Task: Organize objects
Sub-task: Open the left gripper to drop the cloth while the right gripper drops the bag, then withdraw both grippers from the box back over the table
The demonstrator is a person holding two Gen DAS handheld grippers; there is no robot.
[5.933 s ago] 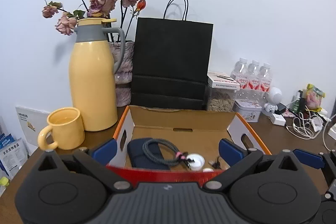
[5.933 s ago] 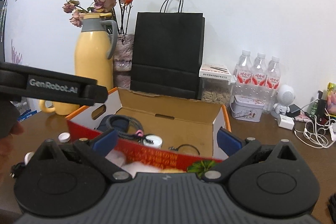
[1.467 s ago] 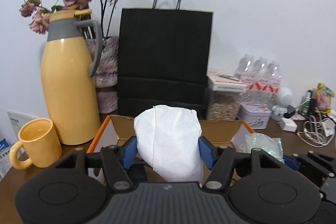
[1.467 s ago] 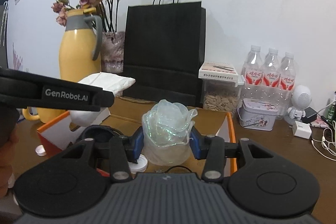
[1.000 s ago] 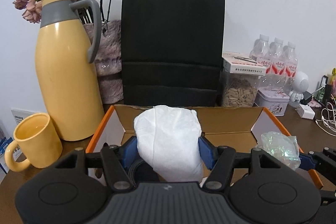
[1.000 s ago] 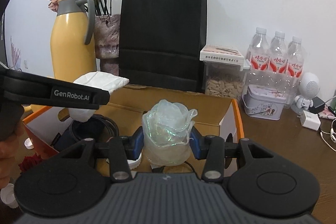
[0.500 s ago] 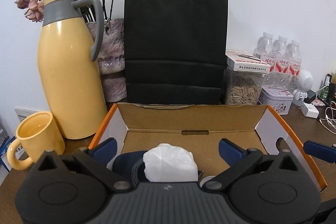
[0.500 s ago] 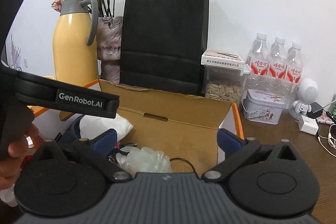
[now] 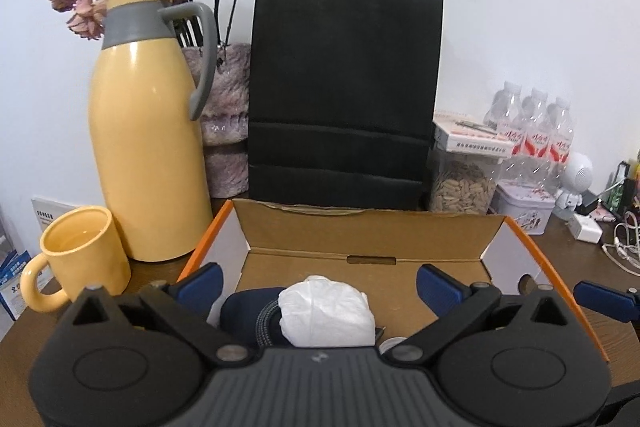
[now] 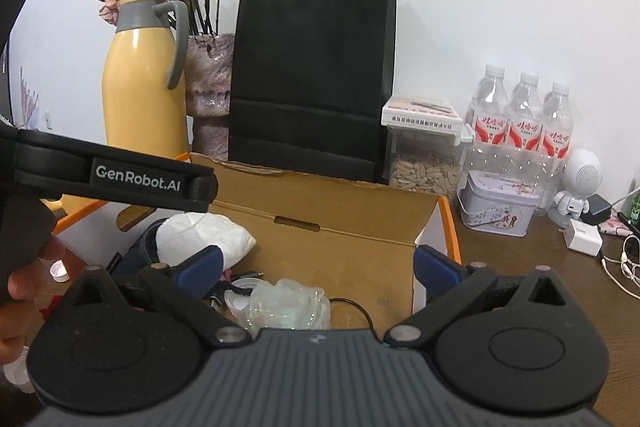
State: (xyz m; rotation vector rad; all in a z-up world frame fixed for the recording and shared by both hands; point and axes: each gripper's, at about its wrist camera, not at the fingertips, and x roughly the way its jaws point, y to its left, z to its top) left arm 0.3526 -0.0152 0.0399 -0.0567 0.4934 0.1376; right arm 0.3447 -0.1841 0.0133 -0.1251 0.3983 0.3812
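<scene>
The left tool (image 9: 318, 281) hangs over the near edge of the open cardboard box with orange-trimmed white end flaps (image 9: 362, 231), its blue-padded jaws having just spread wide, nothing gripped. The crumpled white tissue wad (image 9: 326, 311) lies in the box below and between the jaws, clear of both pads, resting on a dark navy pouch (image 9: 244, 307) with a grey braided cable (image 9: 264, 321) coiled on it. The right tool (image 10: 316, 267) also stands wide, its jaws just opened, holding nothing; the crinkled clear iridescent plastic wrapper (image 10: 286, 303) sits on the box floor under it, between the pads but touching neither. In the right wrist view the tissue wad (image 10: 204, 233) is to the left of the wrapper, partly behind the left tool's black arm (image 10: 116, 179), which a person's hand (image 10: 24, 281) grips.

The right half of the box floor is bare cardboard. The box's tall back wall stands just in front of a black paper carrier bag with cord handles (image 9: 346, 95). Left of the box on the brown wooden tabletop (image 10: 568, 311) stand a tall yellow thermos jug with a grey collar and handle (image 9: 146, 131) and a yellow ceramic mug (image 9: 80, 263). To the right are a clear lidded jar of seeds (image 10: 424, 155), a small patterned tin (image 10: 496, 203) and three plastic water bottles (image 10: 520, 119), all well apart from the tools
</scene>
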